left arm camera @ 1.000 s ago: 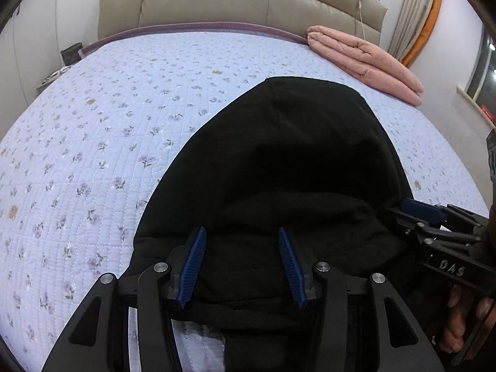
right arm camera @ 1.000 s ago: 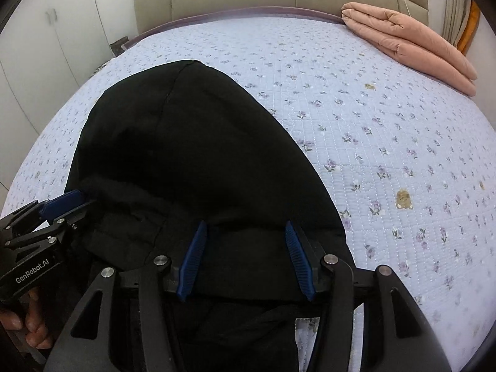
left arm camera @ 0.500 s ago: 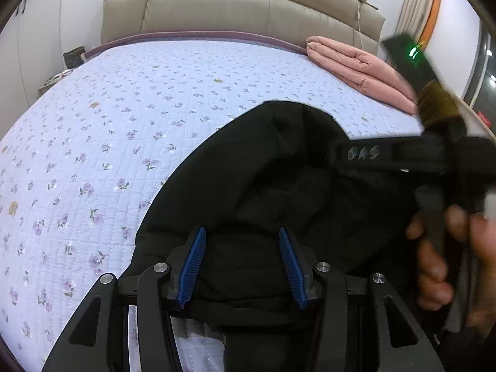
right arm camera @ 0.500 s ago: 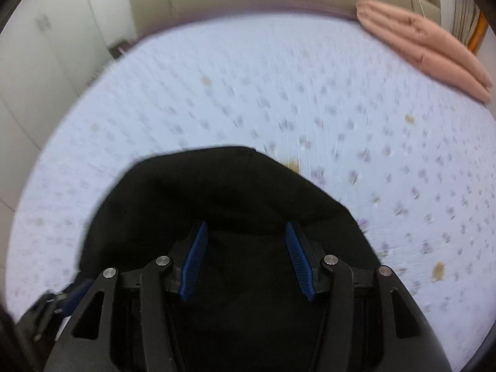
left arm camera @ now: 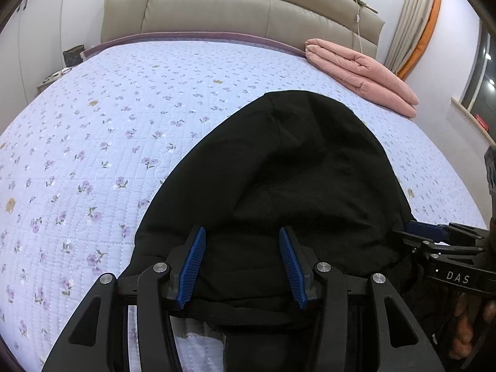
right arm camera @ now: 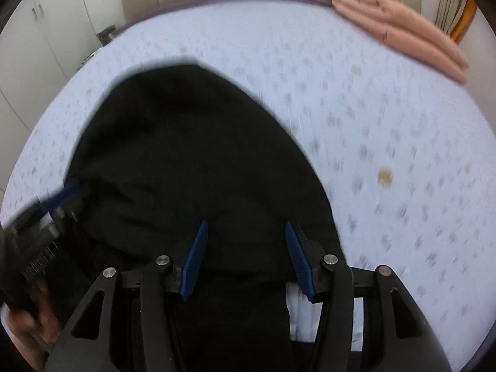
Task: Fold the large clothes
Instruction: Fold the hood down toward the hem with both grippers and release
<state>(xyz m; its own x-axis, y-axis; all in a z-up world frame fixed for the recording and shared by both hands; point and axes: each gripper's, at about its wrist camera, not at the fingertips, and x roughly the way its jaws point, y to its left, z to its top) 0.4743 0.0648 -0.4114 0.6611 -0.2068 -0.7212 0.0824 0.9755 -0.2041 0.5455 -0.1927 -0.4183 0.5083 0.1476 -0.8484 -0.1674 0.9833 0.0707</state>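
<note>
Matt black cloth garment (left arm camera: 297, 167) on quilted floral bedspread (left arm camera: 124, 124), ribbed blue fingers (left arm camera: 192, 266)

Left wrist view: low over near bed edge, facing headboard (left arm camera: 241, 9), black garment (left arm camera: 294, 170) close below. Right wrist view: same heading, blurred, slightly rightward. Shared: garment, bedspread (right arm camera: 372, 108), pink quilt (left arm camera: 359, 74); each camera catches opposite gripper.
</note>
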